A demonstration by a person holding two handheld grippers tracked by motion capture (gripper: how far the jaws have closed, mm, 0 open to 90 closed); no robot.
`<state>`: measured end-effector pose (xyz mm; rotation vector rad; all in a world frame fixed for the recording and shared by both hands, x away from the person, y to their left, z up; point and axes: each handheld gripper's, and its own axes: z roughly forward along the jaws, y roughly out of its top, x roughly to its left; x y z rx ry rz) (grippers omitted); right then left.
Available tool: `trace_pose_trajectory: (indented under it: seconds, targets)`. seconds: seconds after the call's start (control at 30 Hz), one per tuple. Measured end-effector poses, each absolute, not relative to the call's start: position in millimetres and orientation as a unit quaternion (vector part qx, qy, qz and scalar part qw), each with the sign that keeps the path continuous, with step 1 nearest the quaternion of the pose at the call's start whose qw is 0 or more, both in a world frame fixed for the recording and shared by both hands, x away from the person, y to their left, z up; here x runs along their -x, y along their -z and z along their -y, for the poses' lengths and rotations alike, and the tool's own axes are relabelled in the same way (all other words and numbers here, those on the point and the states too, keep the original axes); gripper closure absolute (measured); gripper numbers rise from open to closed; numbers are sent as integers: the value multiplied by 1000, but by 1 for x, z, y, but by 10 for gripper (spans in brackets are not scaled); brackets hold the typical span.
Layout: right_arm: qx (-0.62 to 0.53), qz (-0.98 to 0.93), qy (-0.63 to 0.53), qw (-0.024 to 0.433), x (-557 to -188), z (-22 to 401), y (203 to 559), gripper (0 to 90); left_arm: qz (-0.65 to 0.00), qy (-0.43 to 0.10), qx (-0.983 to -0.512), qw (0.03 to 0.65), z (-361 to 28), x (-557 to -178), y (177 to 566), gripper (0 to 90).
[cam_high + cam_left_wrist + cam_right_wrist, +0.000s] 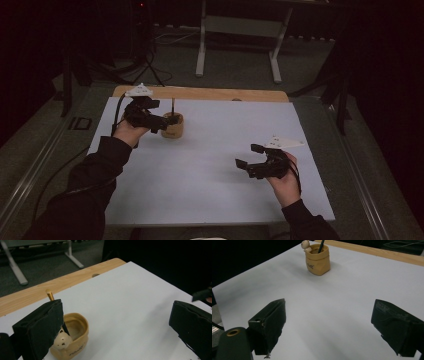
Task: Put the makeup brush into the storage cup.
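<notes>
Dim, grainy high view; small detail hard to read. At far left of the table, covered by a white sheet over a wooden top whose far edge shows as a tan strip, sits one tan pen holder, shaped like a little folded sack. Partly hidden in the high view by the left gripper, held by the left hand, black sleeve cut off by the bottom edge. In the left gripper view, jaws spread wide apart, nothing between them; near jaw covering part of the holder's side and the lower part of the one pencil, only its gold-coloured end showing above the jaw. Cannot tell whether that jaw touches the holder's rim or just hangs beside it. One small round-headed figure perched at the holder's rim. Dark writing printed low on the holder's front, too small and blurred to read in either gripper view.

Further right, well apart from the holder, the right gripper in the right hand, over bare white sheet near the front right. Jaws wide apart here too, gripping nothing. Grey three-cornered plate on top of each gripper, two in all. Beyond the table, a pale frame stand on dark floor, top cut off.
</notes>
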<state>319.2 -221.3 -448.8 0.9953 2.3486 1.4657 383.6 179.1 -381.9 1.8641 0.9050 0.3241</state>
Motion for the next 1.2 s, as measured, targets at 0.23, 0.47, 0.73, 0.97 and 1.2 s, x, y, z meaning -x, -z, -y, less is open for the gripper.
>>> trace_pose_trajectory:
  seconds: [0.23, 0.47, 0.73, 0.97, 1.2]
  targets:
    - [-325, -799, -496, 102, -320, 223, 450, 136, -314, -136, -784, 518, -178, -362, 387, 2]
    - [-309, -805, -495, 103, -320, 223, 451, 135, -289, -123, -790, 527, -179, -347, 396, 2]
    - [-282, -814, -499, 92, -321, 227, 452, 134, -268, -118, -789, 541, -184, -333, 408, 2]
    - [-263, -828, -486, 92, -322, 229, 457, 134, -265, -110, -793, 537, -188, -323, 421, 2]
    - [-254, -836, -477, 93, -322, 237, 464, 130, -260, -97, -797, 537, -193, -311, 438, 2]
